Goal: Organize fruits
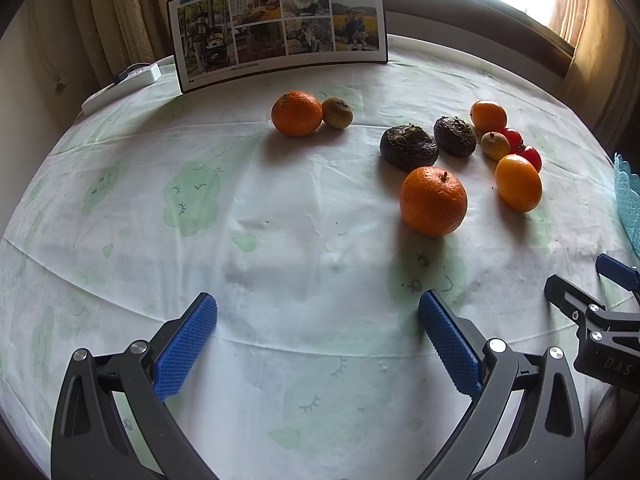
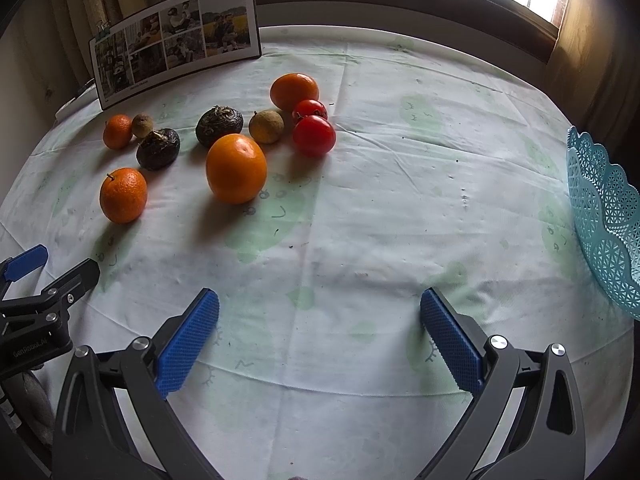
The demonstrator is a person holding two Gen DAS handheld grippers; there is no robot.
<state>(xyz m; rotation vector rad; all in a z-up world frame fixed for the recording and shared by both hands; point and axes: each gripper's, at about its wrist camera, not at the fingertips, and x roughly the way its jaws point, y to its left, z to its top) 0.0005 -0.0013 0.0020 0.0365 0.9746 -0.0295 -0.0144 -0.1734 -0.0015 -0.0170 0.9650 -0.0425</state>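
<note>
Several fruits lie on the table. In the left wrist view: a near tangerine (image 1: 433, 201), a far tangerine (image 1: 297, 113) beside a small brown fruit (image 1: 337, 112), two dark wrinkled fruits (image 1: 409, 147), a smooth orange (image 1: 518, 182), red tomatoes (image 1: 530, 157). In the right wrist view: a smooth orange (image 2: 236, 168), a tangerine (image 2: 123, 195), two tomatoes (image 2: 314, 135), dark fruits (image 2: 219, 121). A teal lattice basket (image 2: 608, 220) stands at the right edge. My left gripper (image 1: 318, 308) and right gripper (image 2: 320, 304) are open, empty, short of the fruits.
A clipped photo calendar (image 1: 280, 32) stands at the table's back. A white power strip (image 1: 120, 84) lies at the back left. A window and curtains are behind. The tablecloth (image 2: 380, 200) is white with green prints.
</note>
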